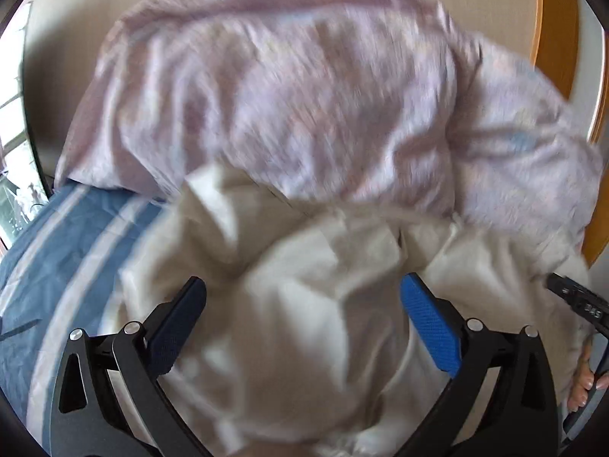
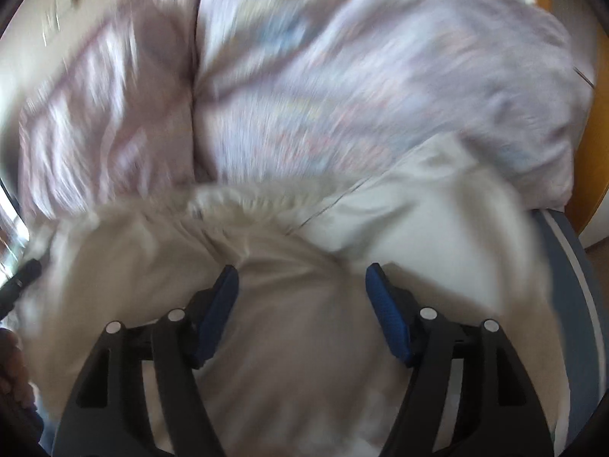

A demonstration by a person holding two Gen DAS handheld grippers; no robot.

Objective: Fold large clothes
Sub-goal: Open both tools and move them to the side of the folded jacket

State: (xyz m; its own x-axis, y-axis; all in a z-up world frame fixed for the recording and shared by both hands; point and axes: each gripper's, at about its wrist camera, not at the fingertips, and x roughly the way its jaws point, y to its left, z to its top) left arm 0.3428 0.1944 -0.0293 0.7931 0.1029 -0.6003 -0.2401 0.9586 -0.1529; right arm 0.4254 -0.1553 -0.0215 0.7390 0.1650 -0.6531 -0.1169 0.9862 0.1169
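Gaping jaws of both grippers (image 1: pixel 302 301) (image 2: pixel 302 289) over cream garment (image 1: pixel 304 266); side marking perhaps "345".

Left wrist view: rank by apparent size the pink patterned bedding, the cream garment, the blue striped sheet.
1. pink patterned bedding fills most of the upper frame.
2. cream garment looks close in area, but it lies nearer the camera, so first versus second is unsure.
3. blue striped sheet, only a strip at lower left shows.
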